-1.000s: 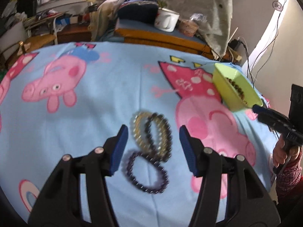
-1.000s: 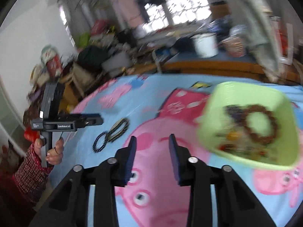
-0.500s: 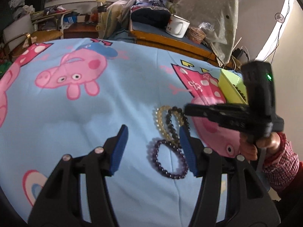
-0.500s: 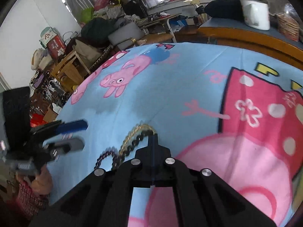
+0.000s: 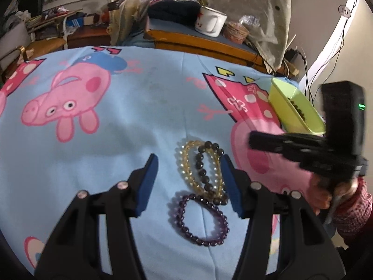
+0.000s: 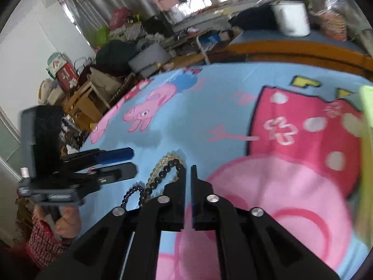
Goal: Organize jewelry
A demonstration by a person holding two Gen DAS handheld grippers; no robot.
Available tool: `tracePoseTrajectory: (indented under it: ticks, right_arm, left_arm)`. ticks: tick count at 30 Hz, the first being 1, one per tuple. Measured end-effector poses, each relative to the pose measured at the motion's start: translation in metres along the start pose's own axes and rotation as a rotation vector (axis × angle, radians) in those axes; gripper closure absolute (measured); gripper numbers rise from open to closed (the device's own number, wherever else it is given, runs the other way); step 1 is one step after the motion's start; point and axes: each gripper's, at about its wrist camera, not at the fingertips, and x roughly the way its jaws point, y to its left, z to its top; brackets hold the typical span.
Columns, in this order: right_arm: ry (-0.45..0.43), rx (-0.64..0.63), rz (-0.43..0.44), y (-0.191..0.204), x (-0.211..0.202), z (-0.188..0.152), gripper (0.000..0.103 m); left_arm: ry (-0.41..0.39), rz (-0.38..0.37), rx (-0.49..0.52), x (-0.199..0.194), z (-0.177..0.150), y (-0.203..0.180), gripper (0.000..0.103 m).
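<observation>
Three bead bracelets lie tangled on the blue cartoon cloth [image 5: 139,121]: a yellow one [image 5: 184,163], a dark smoky one [image 5: 201,170] across it, and a purple one [image 5: 200,219] nearest me. My left gripper [image 5: 188,156] hovers open over them, the beads close to its right pad. My right gripper [image 6: 188,169] is shut with nothing between its pads, its tip just right of the dark bracelet [image 6: 167,166] and yellow bracelet [image 6: 160,163]. The purple bracelet [image 6: 130,193] shows partly. In the left wrist view the right gripper [image 5: 253,140] reaches in from the right.
A green bowl [image 5: 279,100] holding dark beads stands at the cloth's right edge, also at the right wrist view's rim as the green bowl [image 6: 367,116]. Behind the cloth are a wooden table edge [image 5: 209,46], a white mug [image 5: 211,22] and clutter. A hand in a red checked sleeve [image 5: 349,212] holds the right gripper.
My right gripper left the green bowl, shut its jaws and swung left and down to the bracelets. The left gripper drifted slightly left, so the beads now sit nearer its right pad.
</observation>
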Motion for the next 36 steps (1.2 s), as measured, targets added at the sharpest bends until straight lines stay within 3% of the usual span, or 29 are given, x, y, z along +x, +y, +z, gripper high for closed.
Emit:
tracePoseTrajectory:
  ticks: [2,4,6,7,9,11,19,22,24,26,30,31,32,36]
  right_arm:
    - [0.026,-0.003,-0.004,0.001,0.012,0.002,0.098]
    - [0.023,-0.001,-0.010,0.004,0.016,0.003,0.083]
    - [-0.002,-0.022,-0.002,0.009,0.014,0.002,0.082]
    - [0.003,-0.043,-0.020,0.012,0.015,0.002,0.083]
    - [0.039,-0.060,-0.036,0.013,0.021,0.003,0.103]
    - [0.087,-0.066,-0.026,0.011,0.028,0.002,0.103]
    - [-0.023,-0.037,-0.032,-0.001,-0.042,-0.030,0.103]
    - [-0.041,-0.008,-0.056,-0.014,-0.072,-0.055,0.103]
    - [-0.040,0.031,-0.068,-0.027,-0.090,-0.075,0.103]
    - [-0.037,0.073,-0.062,-0.035,-0.099,-0.089,0.103]
    - [-0.085,0.142,-0.058,-0.051,-0.127,-0.114,0.103]
    - [-0.107,0.152,-0.067,-0.054,-0.134,-0.118,0.090]
    - [-0.139,0.168,-0.075,-0.057,-0.144,-0.123,0.085]
    - [-0.213,0.212,-0.089,-0.071,-0.169,-0.130,0.085]
  left_arm:
    - [0.001,0.002,-0.001,-0.002,-0.001,0.001,0.049]
    - [0.003,0.006,0.001,-0.003,-0.001,0.002,0.049]
    - [0.006,0.000,0.002,-0.002,-0.001,0.002,0.049]
    - [0.007,0.001,0.007,0.000,-0.001,0.001,0.049]
    - [0.013,0.002,0.010,0.003,-0.001,0.000,0.054]
    - [0.020,0.002,0.007,0.006,-0.001,0.000,0.055]
    - [0.036,0.008,0.033,0.014,0.001,-0.006,0.057]
    - [0.066,0.046,0.077,0.025,0.001,-0.015,0.068]
    - [0.097,0.100,0.116,0.036,-0.002,-0.021,0.087]
    - [0.093,0.120,0.134,0.039,-0.002,-0.024,0.092]
    - [0.109,0.037,0.116,0.041,0.004,-0.035,0.096]
    - [0.105,0.024,0.124,0.041,0.007,-0.043,0.096]
    - [0.101,0.005,0.130,0.039,0.009,-0.050,0.096]
    - [0.065,-0.115,0.187,0.021,0.015,-0.097,0.096]
